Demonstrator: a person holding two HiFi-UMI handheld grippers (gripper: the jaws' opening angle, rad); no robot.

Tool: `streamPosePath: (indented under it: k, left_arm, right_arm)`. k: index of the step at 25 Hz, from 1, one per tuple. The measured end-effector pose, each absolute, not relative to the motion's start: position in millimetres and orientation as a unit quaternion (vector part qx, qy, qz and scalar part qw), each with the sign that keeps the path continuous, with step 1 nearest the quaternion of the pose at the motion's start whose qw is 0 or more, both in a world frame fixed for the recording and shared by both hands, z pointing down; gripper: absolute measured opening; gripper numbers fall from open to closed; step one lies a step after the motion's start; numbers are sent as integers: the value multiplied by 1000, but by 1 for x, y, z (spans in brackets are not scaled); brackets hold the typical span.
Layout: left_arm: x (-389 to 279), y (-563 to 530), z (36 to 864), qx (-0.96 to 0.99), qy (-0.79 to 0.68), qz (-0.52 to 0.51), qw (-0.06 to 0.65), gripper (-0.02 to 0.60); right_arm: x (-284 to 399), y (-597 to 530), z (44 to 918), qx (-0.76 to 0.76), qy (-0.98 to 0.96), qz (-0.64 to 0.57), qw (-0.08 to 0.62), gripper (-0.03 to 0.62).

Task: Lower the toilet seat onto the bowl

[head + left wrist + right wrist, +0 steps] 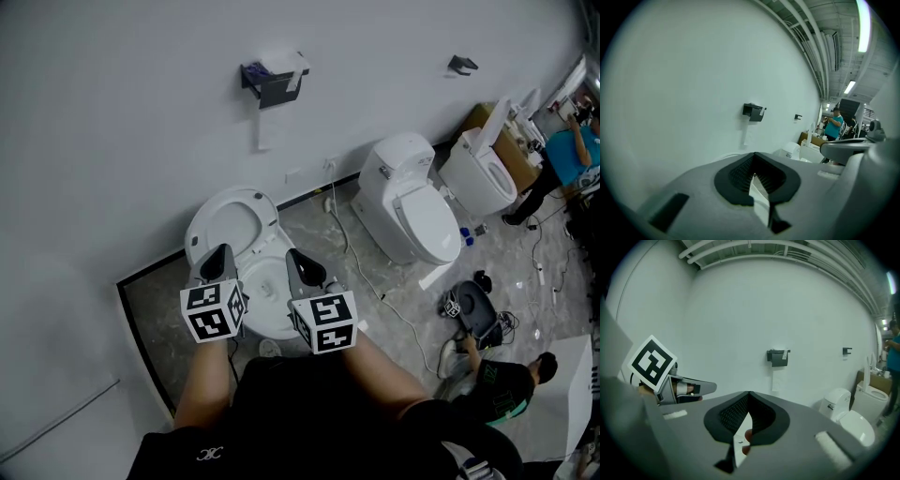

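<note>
Head view: the toilet sits in the left centre of the frame. Its seat (232,220) stands raised against the wall, above the open bowl (266,298). The left gripper (217,260) and the right gripper (303,269) hang side by side over the bowl, below the seat and touching nothing. The step in hand looks like the approach, with the lowering not yet begun.

Left gripper view: the jaws are clenched together with nothing between them. Past them is bare wall, with the paper holder (753,112) at centre. No seat shows in line with the tips.

Right gripper view: these jaws are also pressed together and empty. The left gripper shows at the frame's left, beside this one, and other toilets (847,417) stand at lower right.

The next move probably means reaching up the frame to the seat's top edge. A tip would need to hook behind it, tip it forward, and ease it down so it does not drop on the bowl.
</note>
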State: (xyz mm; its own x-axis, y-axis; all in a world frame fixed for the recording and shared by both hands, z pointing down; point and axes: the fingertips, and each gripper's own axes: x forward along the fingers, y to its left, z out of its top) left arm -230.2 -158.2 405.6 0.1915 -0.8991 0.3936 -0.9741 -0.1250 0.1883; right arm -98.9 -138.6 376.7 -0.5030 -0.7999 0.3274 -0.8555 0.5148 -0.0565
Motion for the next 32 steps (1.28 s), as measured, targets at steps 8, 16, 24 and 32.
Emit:
streamPosePath:
  k: [8,16,24,32]
  left_arm:
    - [-248,-182,437,715,-655,161,185,8]
    - [-284,-231,478,696,-642,304,105,54]
    - [-302,-288,521,700,-574,424,32,99]
    - [-318,-330,571,703,-514,489,45,124]
  right_arm:
    - [-80,-158,388,478,-860,119,136,8]
    - [-48,-164,392,495,-848,129,140,8]
    - [-20,-168,402,532,-822,140,148,8]
    - [-11,-171,408,562,-799,141,161,8]
